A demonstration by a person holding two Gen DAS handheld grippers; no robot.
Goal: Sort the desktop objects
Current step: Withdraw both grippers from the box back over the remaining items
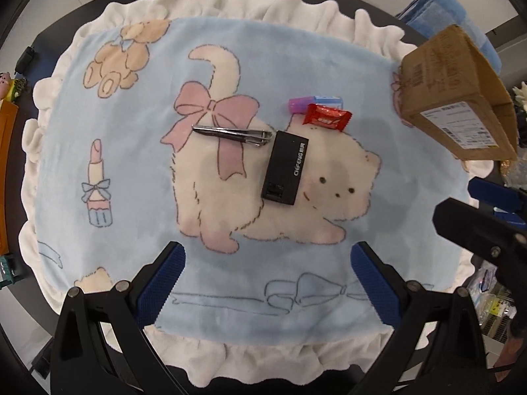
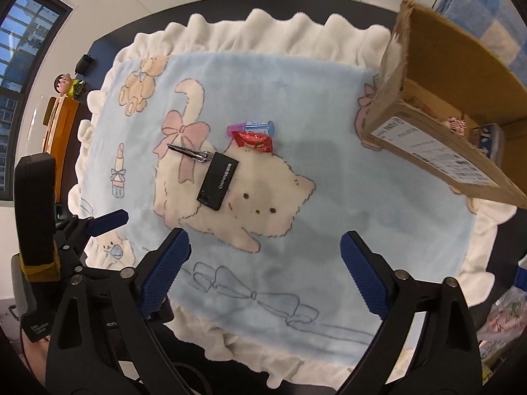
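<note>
A pale-blue fleece blanket with a cartoon cat and white ruffled border [image 1: 108, 177] covered the dark table; an open brown cardboard box [image 1: 457, 98] sat at its far right corner; a black rectangular device [image 1: 285, 168], a silver-black pen [image 1: 230, 133], a red snack wrapper [image 1: 326, 117] and a purple-capped blue tube [image 1: 313, 101] clustered mid-blanket; left gripper [image 1: 266, 283] and right gripper [image 2: 263, 273] hung over the near edge, both spread wide, empty.

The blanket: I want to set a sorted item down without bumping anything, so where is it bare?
The blanket is bare on its left side, around the printed lipstick, and along the near edge by both open grippers. The middle is crowded: pen, black box, red wrapper and purple-capped tube lie close together. The cardboard box fills the far right corner.
</note>
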